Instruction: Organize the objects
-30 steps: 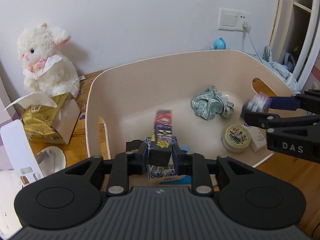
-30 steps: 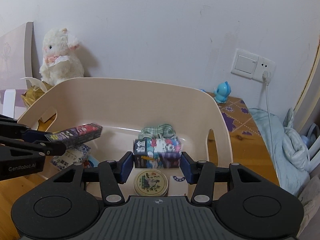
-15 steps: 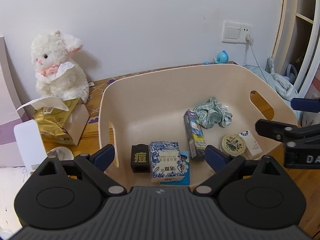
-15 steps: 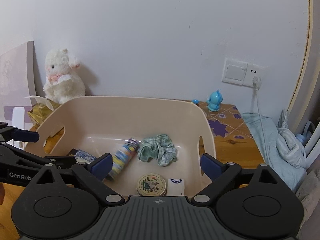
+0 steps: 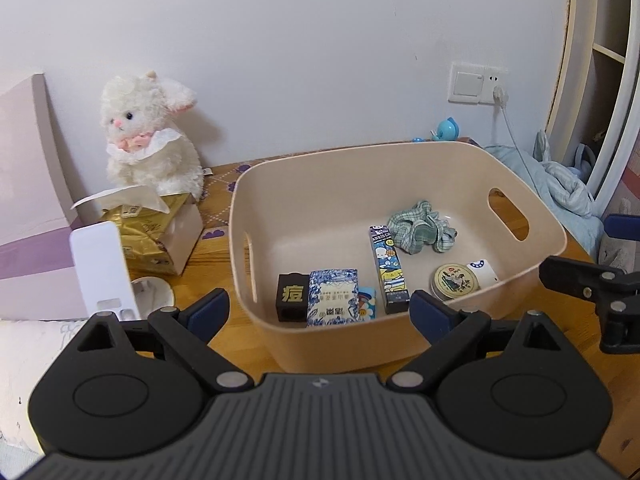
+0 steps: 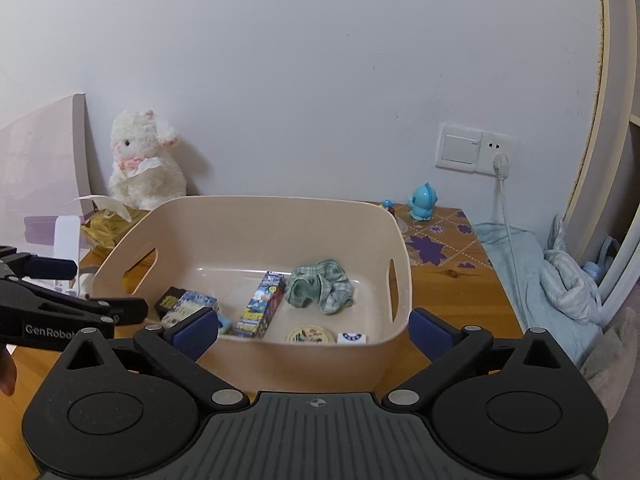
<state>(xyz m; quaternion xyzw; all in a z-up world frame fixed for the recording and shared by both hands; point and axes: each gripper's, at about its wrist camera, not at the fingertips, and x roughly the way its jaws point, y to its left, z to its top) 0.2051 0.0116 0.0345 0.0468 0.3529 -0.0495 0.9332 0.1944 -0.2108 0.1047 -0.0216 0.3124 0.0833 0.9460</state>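
From the left wrist camera I see my left gripper [image 5: 318,310] with its fingers spread wide and nothing between them, hanging just in front of the near wall of the beige bin [image 5: 400,152]. Inside, along the near wall, sit a black box [image 5: 293,297], a blue patterned box [image 5: 332,297] touching it, and a small blue card [image 5: 366,300] tucked beside that. A long cartoon-printed box [image 5: 387,268] lies flat near the middle, its far end close to a green checked cloth [image 5: 420,227]. A round tin [image 5: 456,280] and a small white packet [image 5: 482,272] rest toward the right. On the table to the left stand a plush rabbit [image 5: 148,136] and a gold tissue pack [image 5: 148,236].

From the right wrist camera my right gripper [image 6: 314,326] is likewise wide open and empty, held before the bin [image 6: 276,204]. The long box [image 6: 261,304], the cloth [image 6: 320,286], the tin [image 6: 310,336] and the packet [image 6: 352,337] all lie on the bin floor. The left gripper [image 6: 96,292] shows at the left edge, its fingers apart. A blue toy figure [image 6: 423,201] stands on the table behind the bin.
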